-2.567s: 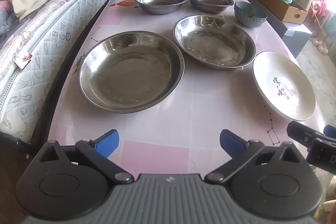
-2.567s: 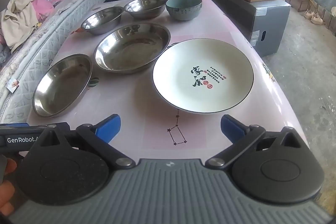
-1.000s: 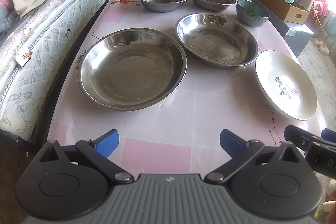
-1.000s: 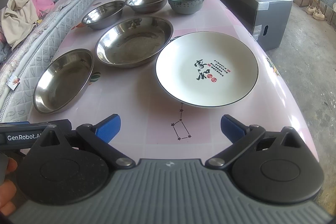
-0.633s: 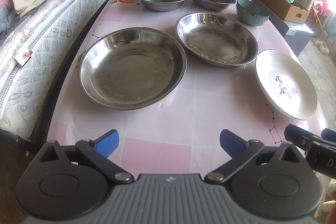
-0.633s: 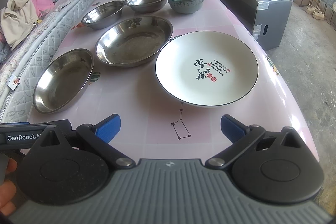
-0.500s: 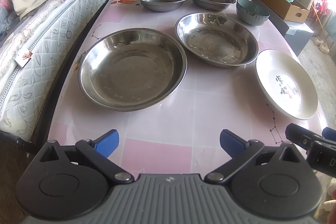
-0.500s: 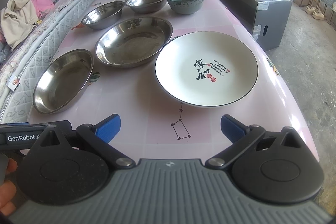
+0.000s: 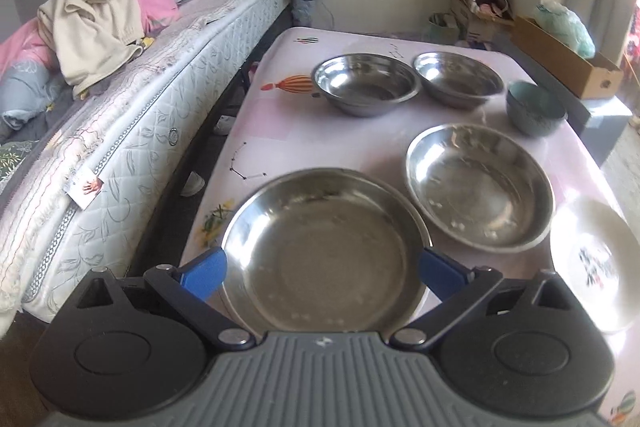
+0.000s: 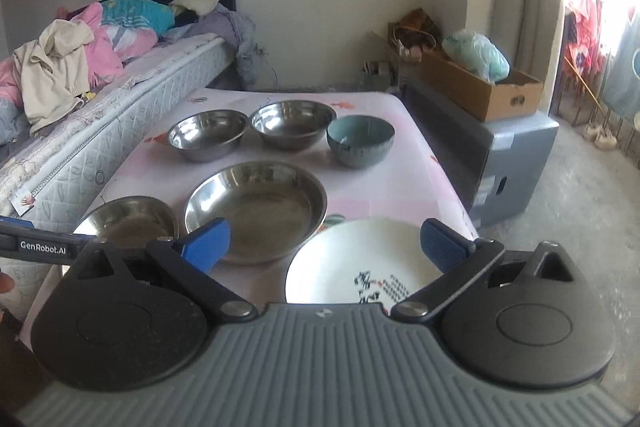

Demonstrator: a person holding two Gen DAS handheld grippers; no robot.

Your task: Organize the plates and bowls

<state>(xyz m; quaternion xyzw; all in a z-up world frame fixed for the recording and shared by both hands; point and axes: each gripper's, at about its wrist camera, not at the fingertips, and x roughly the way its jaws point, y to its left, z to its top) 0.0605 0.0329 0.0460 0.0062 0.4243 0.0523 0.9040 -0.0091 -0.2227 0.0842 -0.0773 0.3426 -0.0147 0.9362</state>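
On the pink table [image 9: 280, 131] sit two wide steel plates, two steel bowls, a teal bowl and a white printed plate. My left gripper [image 9: 322, 271] is open, low over the near steel plate [image 9: 328, 251], whose rim spans the gap between the blue fingertips. The second steel plate [image 9: 480, 187] lies to its right, and the white plate [image 9: 596, 263] is at the right edge. My right gripper [image 10: 325, 243] is open above the white plate [image 10: 360, 267]. Behind stand the steel bowls [image 10: 206, 133] [image 10: 292, 123] and the teal bowl [image 10: 360, 139].
A mattress [image 9: 120, 131] piled with clothes [image 9: 100, 23] runs along the table's left side. A grey cabinet [image 10: 512, 163] carrying a cardboard box [image 10: 480, 91] stands off the table's right edge. The left gripper's body [image 10: 40, 247] shows at the left of the right wrist view.
Both grippers have moved forward over the table's near edge and tilted up. The near steel plate and the white plate now sit between the fingertips. Both remain open.
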